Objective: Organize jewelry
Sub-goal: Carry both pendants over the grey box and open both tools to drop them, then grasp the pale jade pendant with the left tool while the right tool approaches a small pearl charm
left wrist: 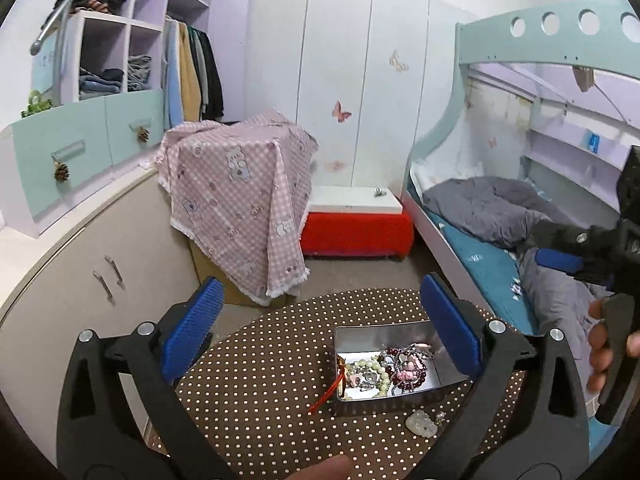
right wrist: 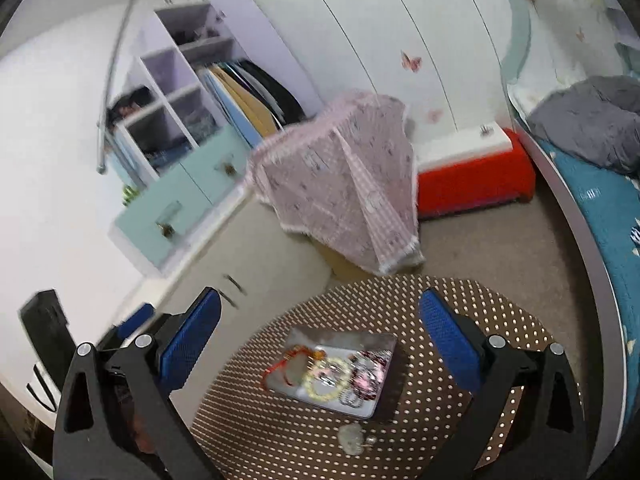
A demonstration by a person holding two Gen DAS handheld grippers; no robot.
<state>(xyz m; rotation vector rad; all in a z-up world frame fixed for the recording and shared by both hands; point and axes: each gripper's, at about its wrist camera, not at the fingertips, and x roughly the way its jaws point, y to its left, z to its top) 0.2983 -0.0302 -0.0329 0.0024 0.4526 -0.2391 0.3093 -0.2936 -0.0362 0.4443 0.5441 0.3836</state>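
Metal tin (left wrist: 400, 364) on polka-dot counter (left wrist: 260, 400): holds pale bead bracelet (left wrist: 374, 372), dark red bead bracelet (left wrist: 412, 372), red tassel (left wrist: 326, 394) draped over its rim; white pendant (left wrist: 421, 423) beside tin (outside it); left hand-held gripper (left wrist: 320, 320) wide apart, empty; right hand-held gripper (right wrist: 320, 324) likewise spread, empty.

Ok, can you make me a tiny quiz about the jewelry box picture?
1. True or false: the metal box sits on the dotted tablecloth.
2. Which lies outside the box? A) pale pendant B) green bead bracelet C) dark red beads
3. Fill in: both the left gripper and the right gripper are ____.

Key: 1 true; 2 A; 3 open
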